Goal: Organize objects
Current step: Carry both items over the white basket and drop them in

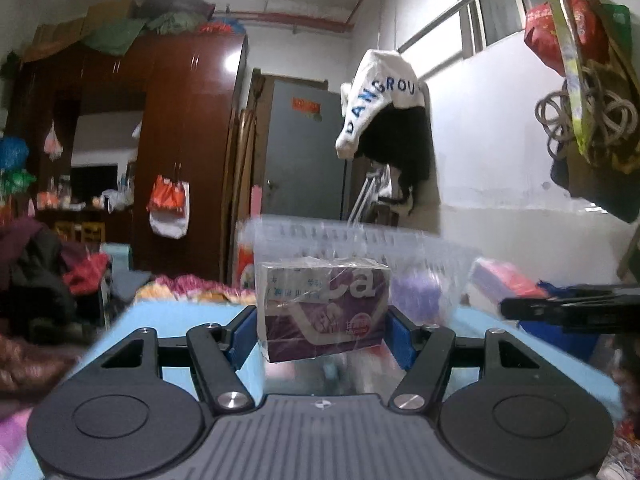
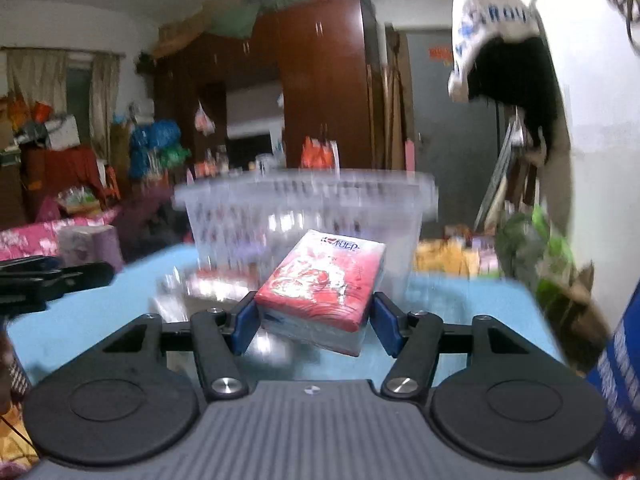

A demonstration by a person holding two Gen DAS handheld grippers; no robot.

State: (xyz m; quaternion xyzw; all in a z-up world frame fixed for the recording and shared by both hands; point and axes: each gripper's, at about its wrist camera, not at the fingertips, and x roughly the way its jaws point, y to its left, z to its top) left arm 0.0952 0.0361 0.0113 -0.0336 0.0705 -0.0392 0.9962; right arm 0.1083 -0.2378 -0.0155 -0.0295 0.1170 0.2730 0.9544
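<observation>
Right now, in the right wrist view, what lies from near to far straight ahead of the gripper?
Right gripper, shut on the red tissue pack → clear plastic basket → brown wardrobe.

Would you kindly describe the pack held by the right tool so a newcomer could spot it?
Find the light blue table before the clear slotted basket. The red tissue pack sits clamped in the right tool; the left tool's pack is purple.
</observation>
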